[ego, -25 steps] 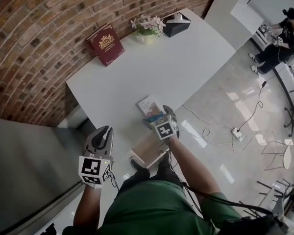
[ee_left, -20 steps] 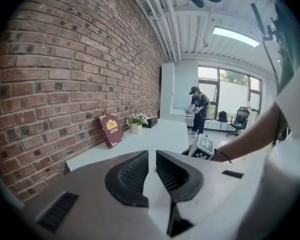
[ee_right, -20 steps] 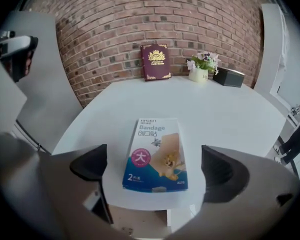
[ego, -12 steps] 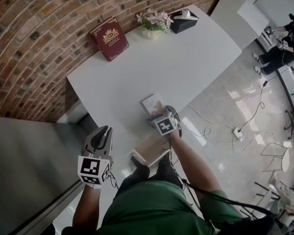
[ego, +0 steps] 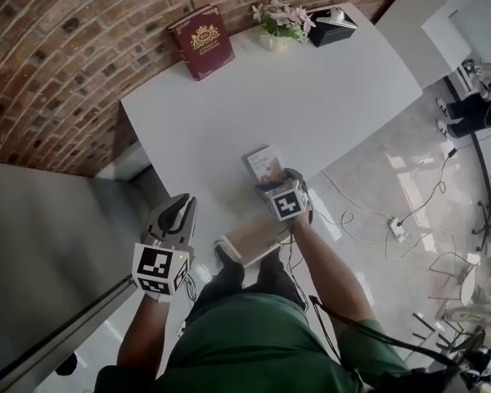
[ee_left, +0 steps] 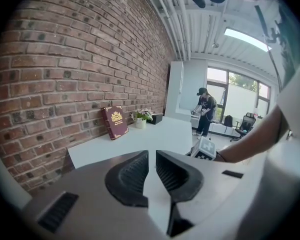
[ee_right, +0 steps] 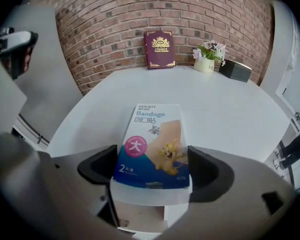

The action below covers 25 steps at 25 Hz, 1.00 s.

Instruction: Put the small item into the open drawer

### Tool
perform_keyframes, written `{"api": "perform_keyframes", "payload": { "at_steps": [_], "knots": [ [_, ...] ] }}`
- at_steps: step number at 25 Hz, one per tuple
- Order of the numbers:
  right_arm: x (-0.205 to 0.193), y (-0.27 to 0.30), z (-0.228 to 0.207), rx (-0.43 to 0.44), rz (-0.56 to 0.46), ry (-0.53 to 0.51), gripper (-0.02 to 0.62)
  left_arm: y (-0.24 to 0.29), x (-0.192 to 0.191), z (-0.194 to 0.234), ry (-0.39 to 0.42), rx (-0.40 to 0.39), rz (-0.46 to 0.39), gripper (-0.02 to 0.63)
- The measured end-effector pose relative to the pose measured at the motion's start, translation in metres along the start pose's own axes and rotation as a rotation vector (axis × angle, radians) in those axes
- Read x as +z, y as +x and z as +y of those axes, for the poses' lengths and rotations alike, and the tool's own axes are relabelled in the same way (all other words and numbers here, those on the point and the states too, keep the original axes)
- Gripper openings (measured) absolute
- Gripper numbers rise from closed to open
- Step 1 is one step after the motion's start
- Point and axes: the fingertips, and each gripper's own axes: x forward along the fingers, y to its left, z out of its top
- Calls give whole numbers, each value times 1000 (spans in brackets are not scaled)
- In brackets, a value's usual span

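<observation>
1. Right gripper (ee_right: pixel 151 165) – jaws closing onto the bandage box (ee_right: pixel 153 141), pads set against its two long sides.
2. Box is laid flat at the white table's (ego: pixel 311 80) near edge, above the open drawer (ego: pixel 250 237).
3. Left gripper (ee_left: pixel 151 169) – jaws nearly together, nothing held.

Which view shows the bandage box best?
The right gripper view: the bandage box lies large between the right gripper's closing jaws, label readable. The head view shows it small on the table; the left gripper view doesn't show it.
</observation>
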Motion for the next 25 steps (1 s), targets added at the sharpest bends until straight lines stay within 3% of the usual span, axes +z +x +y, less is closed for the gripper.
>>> {"api": "perform_keyframes", "payload": {
  "at_steps": [4, 17, 25],
  "knots": [
    [-3, -5, -3, -6, 1, -12, 440, 1, -1, -2, -6, 6, -3, 43],
    [-9, -55, 3, 65, -150, 3, 440, 8, -5, -39, -7, -25, -5, 41],
    [-39, -93, 23, 139, -206, -170, 440, 9, -14, -68, -7, -45, -3, 41]
  ]
}}
